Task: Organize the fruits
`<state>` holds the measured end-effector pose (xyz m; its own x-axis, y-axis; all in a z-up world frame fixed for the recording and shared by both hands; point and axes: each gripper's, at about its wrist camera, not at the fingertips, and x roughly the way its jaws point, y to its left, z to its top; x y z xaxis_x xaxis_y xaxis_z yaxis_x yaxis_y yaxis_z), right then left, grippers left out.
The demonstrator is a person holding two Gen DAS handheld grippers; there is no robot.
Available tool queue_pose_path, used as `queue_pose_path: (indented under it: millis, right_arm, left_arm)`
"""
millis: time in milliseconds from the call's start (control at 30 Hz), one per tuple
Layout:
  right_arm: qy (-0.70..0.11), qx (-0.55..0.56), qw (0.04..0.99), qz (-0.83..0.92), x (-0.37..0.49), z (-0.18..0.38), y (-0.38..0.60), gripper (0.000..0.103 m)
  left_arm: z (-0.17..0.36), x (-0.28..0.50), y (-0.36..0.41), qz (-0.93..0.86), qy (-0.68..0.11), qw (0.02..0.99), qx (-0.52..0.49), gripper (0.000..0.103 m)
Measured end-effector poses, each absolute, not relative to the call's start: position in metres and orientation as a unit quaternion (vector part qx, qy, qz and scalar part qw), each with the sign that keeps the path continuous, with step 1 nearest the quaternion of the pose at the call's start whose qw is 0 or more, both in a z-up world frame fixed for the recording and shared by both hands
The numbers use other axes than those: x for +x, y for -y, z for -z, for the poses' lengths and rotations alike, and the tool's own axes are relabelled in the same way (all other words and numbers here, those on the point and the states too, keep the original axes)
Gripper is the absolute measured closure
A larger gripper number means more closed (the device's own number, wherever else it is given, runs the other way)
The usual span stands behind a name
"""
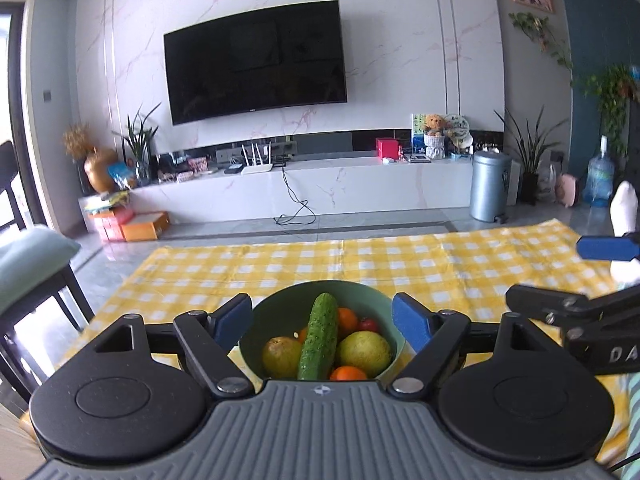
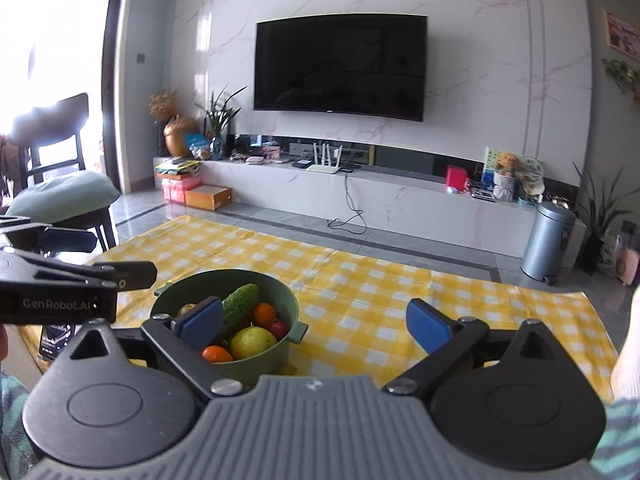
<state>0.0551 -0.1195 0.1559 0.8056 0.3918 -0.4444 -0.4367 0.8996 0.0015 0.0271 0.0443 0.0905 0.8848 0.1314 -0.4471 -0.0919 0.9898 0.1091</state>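
A green bowl [image 1: 362,300] stands on the yellow checked cloth [image 1: 360,264]. It holds a cucumber [image 1: 320,336], two yellow-green pears [image 1: 366,352], oranges [image 1: 347,318] and a small red fruit [image 1: 369,325]. My left gripper [image 1: 323,322] is open, with the bowl between its blue pads. My right gripper [image 2: 316,326] is open and empty, to the right of the bowl [image 2: 280,300]; its left pad [image 2: 200,322] overlaps the bowl's rim in view. The cucumber [image 2: 240,300] shows there too. Each gripper appears at the edge of the other's view.
The cloth [image 2: 400,292] lies on the floor before a white TV cabinet [image 1: 320,188]. A chair with a green cushion [image 1: 32,264] stands at the left, a metal bin [image 1: 490,184] at the right. A socked foot [image 1: 624,208] rests at the cloth's right edge.
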Motion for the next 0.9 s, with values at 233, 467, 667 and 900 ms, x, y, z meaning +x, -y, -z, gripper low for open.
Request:
queue_pose_path:
  millis: [233,467,667,900]
  right_arm:
    - [-0.223,-0.012,0.953,-0.203,0.040,-0.141,0.131,0.004]
    - [-0.244,-0.009,0.948,-0.202,0.050,-0.111,0.125,0.004]
    - [-0.256,-0.017,0.945,-0.201,0.064,-0.096,0.121,0.004]
    - [-0.283,-0.013,0.938,-0.197,0.086,-0.076,0.112,0.004]
  left_arm:
    - [-0.069,0.026,-0.035,-0.048,-0.254,0.966,0.029,0.009]
    - [-0.044,0.037,-0.033,-0.056,-0.278,0.959,0.025,0.009]
    - [-0.026,0.048,-0.039,-0.069,-0.304,0.950,0.017,0.009]
    - [-0.016,0.057,-0.043,-0.077,-0.326,0.942,0.011,0.009]
